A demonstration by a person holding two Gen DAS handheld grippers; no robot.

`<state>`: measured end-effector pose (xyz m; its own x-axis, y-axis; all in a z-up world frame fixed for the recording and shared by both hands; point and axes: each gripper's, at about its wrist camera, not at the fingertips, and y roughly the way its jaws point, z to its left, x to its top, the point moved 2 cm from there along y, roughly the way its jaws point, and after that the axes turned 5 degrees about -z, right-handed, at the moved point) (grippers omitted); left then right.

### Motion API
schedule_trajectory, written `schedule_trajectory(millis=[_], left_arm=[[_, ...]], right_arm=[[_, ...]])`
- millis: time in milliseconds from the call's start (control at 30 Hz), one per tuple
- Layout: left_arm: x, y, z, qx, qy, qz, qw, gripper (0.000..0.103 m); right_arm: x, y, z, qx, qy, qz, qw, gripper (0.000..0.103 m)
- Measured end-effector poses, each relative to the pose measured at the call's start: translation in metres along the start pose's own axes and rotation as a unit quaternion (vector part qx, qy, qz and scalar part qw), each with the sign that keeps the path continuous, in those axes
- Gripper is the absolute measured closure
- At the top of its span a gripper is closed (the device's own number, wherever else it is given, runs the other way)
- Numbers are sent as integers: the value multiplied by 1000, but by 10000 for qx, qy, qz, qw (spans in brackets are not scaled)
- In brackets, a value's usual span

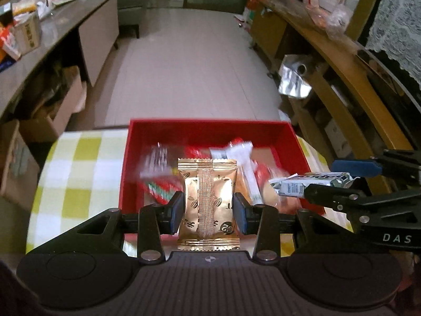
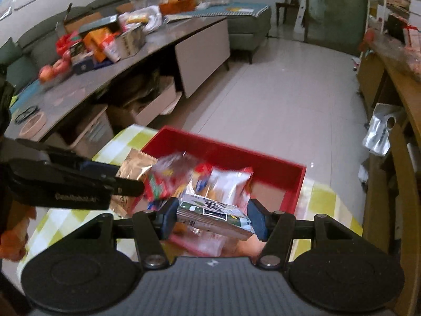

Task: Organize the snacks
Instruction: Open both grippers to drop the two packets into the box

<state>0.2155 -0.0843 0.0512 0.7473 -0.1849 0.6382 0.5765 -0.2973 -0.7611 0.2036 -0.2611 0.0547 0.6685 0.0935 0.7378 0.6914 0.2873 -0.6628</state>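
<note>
Left wrist view: the left tongs (image 1: 208, 210) are shut tight on a gold snack packet (image 1: 208, 205). The packet stands upright between the two blue pads (image 1: 176, 212), which press on its sides. Just past it sits a red box (image 1: 210, 129) with more snacks inside, all blurry. The box rests on a worktop with a yellow and white checked cloth (image 1: 79, 163).

On the right side of this view, the right tongs (image 1: 352, 179) hold a white and green snack bar (image 1: 310, 183) over the near right corner of the box.

In the right wrist view, the same snack bar (image 2: 214, 217) lies crosswise and a bit tilted between the blue pads of the right tongs (image 2: 213, 217). The pads touch both ends of it. The red box (image 2: 263, 158) is just behind and below. On the left, the left tongs (image 2: 123, 180) hold the gold snack packet (image 2: 136, 164) near the left edge of the box. The checked cloth (image 2: 123, 142) shows under the box.
</note>
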Motion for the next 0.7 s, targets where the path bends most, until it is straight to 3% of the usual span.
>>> schedule_trajectory(millis=[333, 400, 433, 467, 567, 700], left_arm=[[11, 63, 9, 524, 57, 151, 9985, 51], [9, 67, 6, 683, 210, 136, 9974, 41], [9, 67, 5, 779, 270, 122, 9965, 30], [8, 66, 5, 836, 294, 100, 9960, 26], [4, 54, 4, 881, 332, 3, 9956, 25], [-10, 33, 2, 1028, 424, -125, 9937, 16]], right_arm=[[-11, 75, -6, -419, -36, 360, 9985, 34], [-11, 80, -10, -464, 17, 404, 9981, 21], [-11, 83, -12, -509, 22, 464, 9976, 19], [-12, 83, -14, -560, 38, 458, 9974, 19], [-15, 71, -12, -570, 80, 400, 9975, 19], [-14, 41, -3, -696, 148, 122, 9974, 18]])
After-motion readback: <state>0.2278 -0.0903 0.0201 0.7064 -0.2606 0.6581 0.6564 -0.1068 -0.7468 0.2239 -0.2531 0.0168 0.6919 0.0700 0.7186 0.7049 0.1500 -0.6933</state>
